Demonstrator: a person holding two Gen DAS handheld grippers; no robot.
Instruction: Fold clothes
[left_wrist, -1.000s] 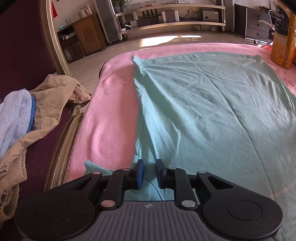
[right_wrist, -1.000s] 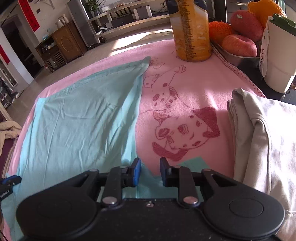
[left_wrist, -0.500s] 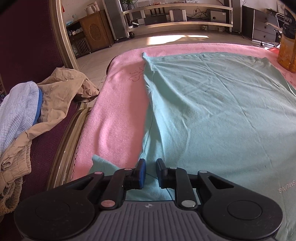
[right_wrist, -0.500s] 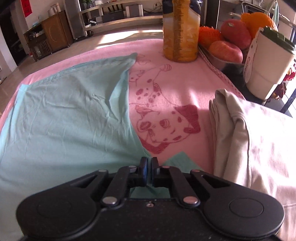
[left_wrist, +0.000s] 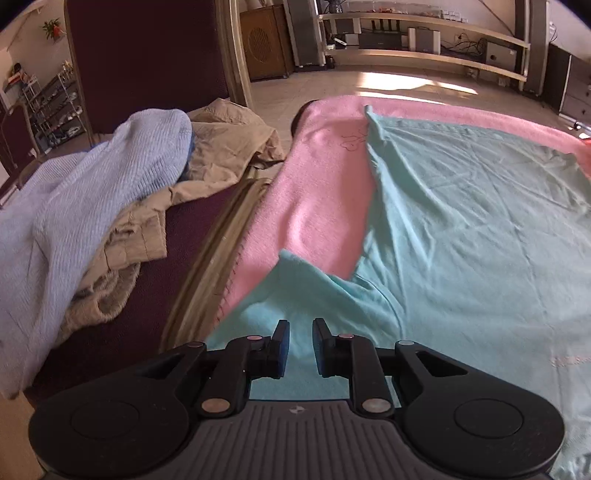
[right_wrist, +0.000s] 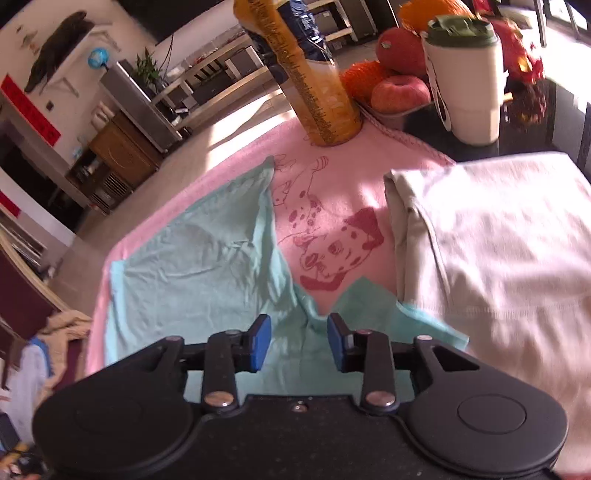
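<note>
Teal shirt (left_wrist: 461, 221) spread flat on pink blanket (left_wrist: 317, 192) over worktop, unfolded. Folded beige garment (right_wrist: 498, 251) alongside. Left hand-held gripper (left_wrist: 297, 343) slightly apart, gripping nothing; right hand-held gripper (right_wrist: 299, 343) opening above fabric. Unfolded pile (left_wrist: 110, 192) waiting.

The teal shirt (left_wrist: 461, 229) is thin, matt knit cloth, finely creased. The pink blanket (left_wrist: 321, 199) under it is fuzzy and matt, with a dog print in darker red. The blue sweater (left_wrist: 92, 192) is ribbed knit; the tan garment (left_wrist: 229, 147) beside it is crumpled woven cloth. The folded cream garment (right_wrist: 498, 240) is smooth, thick cloth. Each hand-held gripper (left_wrist: 300, 345) is matt black plastic with bright metal rivets and blue pads (right_wrist: 260, 341). The bottle (right_wrist: 314, 74) is glossy plastic, the cup (right_wrist: 465, 81) smooth white, the cabinet (right_wrist: 122, 155) wood.
</note>
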